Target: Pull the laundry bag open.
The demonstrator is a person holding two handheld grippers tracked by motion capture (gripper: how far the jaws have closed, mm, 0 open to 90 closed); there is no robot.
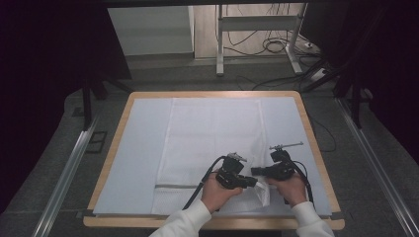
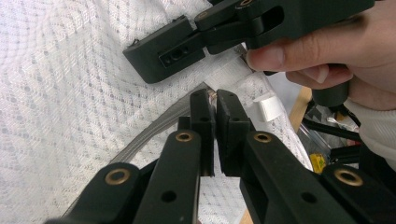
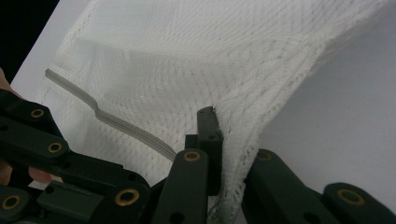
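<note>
At the table's near edge, the white mesh laundry bag [image 1: 212, 143] lies flat, its near right corner pinched between both closed grippers, left gripper [image 1: 254, 182] at the zipper, right gripper [image 1: 255, 171] clamping the edge.

- This looks like a lab or test room set up for recording, not a home.
- A wooden-edged table [image 1: 316, 148] stands alone in the middle, its top covered by a pale blue mat [image 1: 143, 148].
- Dark curtains or screens [image 1: 44, 74] close in both sides.
- The floor is plain grey carpet [image 1: 49, 163], with metal rails [image 1: 64, 177] running along it on each side of the table.
- Loose cables [image 1: 276, 47] lie tangled on the floor behind, by the white metal legs of a bench frame [image 1: 220, 44].
- A power strip [image 1: 316, 74] sits among the cables.
</note>
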